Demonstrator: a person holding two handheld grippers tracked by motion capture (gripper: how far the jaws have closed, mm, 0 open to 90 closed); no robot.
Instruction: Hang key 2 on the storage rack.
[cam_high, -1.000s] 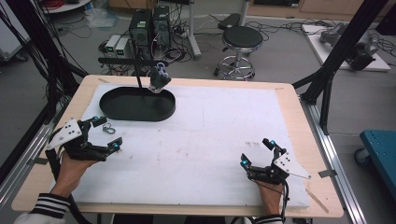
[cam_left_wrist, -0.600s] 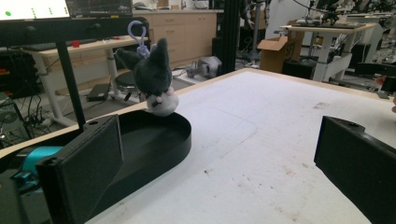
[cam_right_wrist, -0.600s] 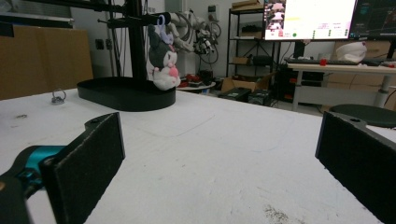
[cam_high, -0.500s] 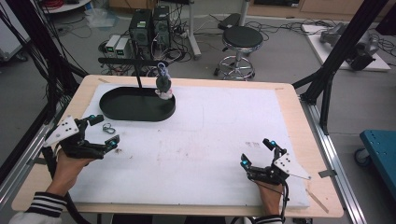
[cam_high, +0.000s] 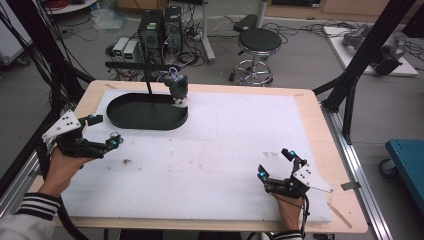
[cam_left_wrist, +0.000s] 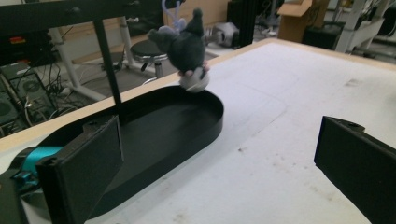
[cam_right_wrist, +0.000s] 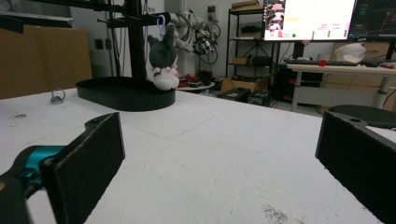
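Both grippers released, fingers apart – left (cam_high: 104, 134) by tray (cam_high: 131, 120), ring (cam_right_wrist: 58, 96) near, plush (cam_high: 178, 89) hanging at far edge; right (cam_high: 276, 164) near desk's right corner.

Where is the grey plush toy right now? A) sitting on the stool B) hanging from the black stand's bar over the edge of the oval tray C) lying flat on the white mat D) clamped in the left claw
B: the plush toy hangs by its loop from the stand's bar at the rim of the black oval tray; the left claw and right claw are both open and holding nothing.
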